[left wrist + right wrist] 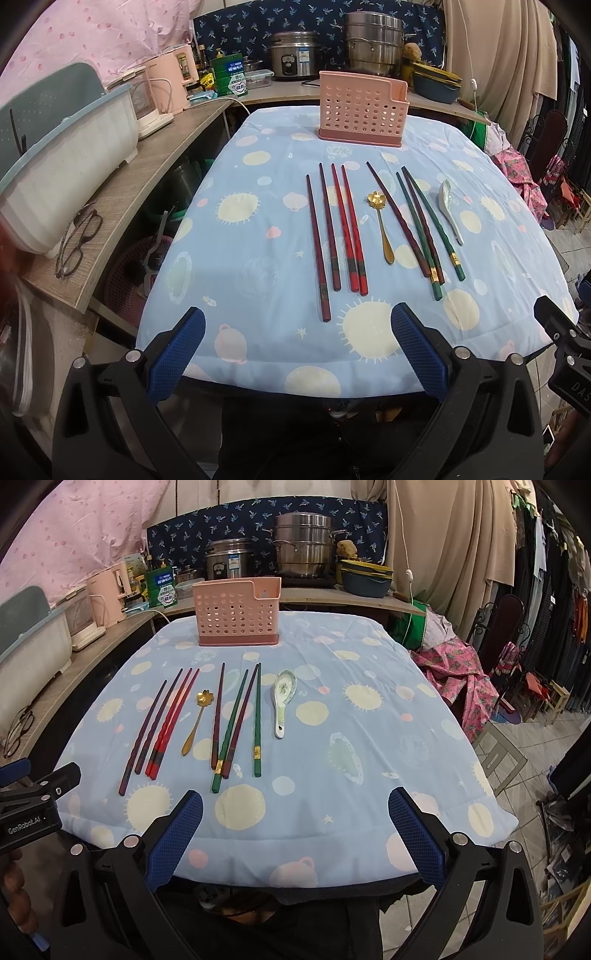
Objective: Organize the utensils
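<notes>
A pink perforated utensil holder (361, 109) (238, 614) stands empty at the table's far side. Before it lie dark red and bright red chopsticks (349, 229) (168, 723), a gold flower-shaped spoon (380, 221) (197, 716), dark and green chopsticks (430, 225) (240, 720) and a white ceramic spoon (451, 210) (283, 698). My left gripper (297, 317) hangs open and empty over the near table edge. My right gripper (295, 799) is open and empty there too, to the right of the left one.
The table wears a blue patterned cloth (258, 236) (369, 738). A wooden shelf on the left carries a white bin (70, 177), glasses (77, 243) and pink appliances (170, 81). Steel pots (373, 40) (306, 542) stand behind. Clothes (454, 672) hang at the right.
</notes>
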`<move>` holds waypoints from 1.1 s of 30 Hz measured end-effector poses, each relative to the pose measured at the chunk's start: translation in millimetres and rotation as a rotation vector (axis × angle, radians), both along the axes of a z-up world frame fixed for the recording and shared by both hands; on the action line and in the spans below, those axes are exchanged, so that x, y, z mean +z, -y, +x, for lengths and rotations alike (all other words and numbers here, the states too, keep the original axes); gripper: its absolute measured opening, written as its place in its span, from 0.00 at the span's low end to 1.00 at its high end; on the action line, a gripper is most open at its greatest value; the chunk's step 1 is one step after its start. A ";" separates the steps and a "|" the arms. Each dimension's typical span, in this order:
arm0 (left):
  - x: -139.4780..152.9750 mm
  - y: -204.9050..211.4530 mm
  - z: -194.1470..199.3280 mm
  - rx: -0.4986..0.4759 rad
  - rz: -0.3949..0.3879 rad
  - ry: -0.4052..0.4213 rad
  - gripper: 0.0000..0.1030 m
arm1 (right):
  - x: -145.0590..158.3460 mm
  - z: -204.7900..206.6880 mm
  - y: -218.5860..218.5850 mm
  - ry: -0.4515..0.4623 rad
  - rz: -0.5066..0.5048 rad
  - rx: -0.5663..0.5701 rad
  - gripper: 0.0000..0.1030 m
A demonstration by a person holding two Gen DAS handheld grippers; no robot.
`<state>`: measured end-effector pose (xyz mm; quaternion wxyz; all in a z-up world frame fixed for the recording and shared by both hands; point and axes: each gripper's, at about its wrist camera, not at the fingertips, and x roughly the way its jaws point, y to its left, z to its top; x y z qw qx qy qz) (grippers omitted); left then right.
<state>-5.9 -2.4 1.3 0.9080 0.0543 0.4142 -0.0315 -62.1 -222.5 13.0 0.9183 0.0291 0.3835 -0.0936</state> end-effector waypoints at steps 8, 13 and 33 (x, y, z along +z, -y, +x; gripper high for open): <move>-2.0 2.1 -4.8 0.011 -0.003 -0.004 0.93 | 0.5 -1.4 -2.3 -0.001 0.004 0.006 0.93; -0.6 -7.3 -2.7 0.014 -0.011 -0.003 0.93 | 2.0 -1.4 -2.8 0.001 0.005 0.005 0.93; 0.9 -10.5 -2.2 0.015 -0.020 -0.003 0.93 | 1.1 4.6 -7.3 -0.003 -0.007 0.017 0.93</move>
